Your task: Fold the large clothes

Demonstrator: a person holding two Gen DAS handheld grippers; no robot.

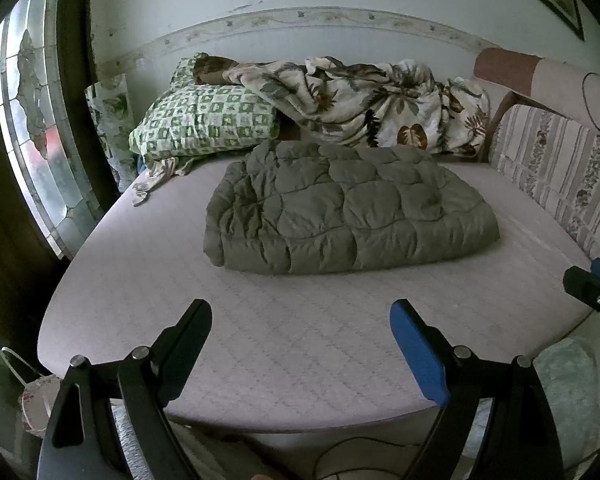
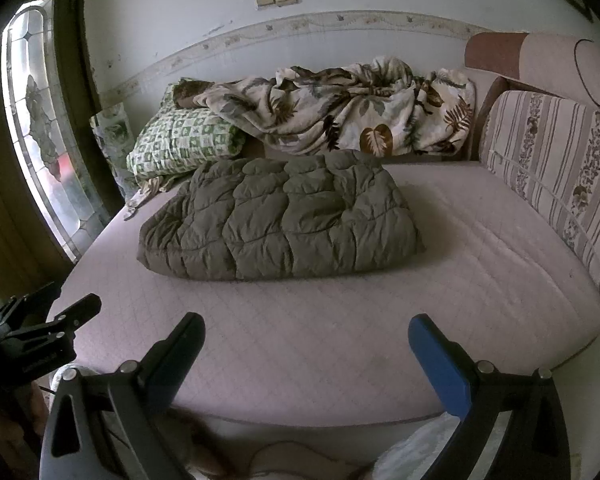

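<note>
A grey-green quilted comforter [image 1: 348, 208] lies folded into a thick bundle in the middle of the pale mattress [image 1: 260, 340]; the right wrist view shows the same comforter [image 2: 284, 220] left of centre. My left gripper [image 1: 302, 316] hovers over the mattress's near edge, well short of the bundle, open with nothing between its fingers. My right gripper [image 2: 306, 330] is also open and empty above the near edge. Each gripper appears at the side of the other's view: the right gripper [image 1: 592, 292], the left gripper [image 2: 52, 320].
A leaf-print blanket [image 1: 372, 104] lies crumpled along the back wall next to a green checked pillow [image 1: 204, 120]. A striped floral cushion [image 1: 556, 176] lines the right side. A glass window panel [image 1: 32, 120] is at the left. A cable [image 1: 352, 448] runs on the floor below the mattress.
</note>
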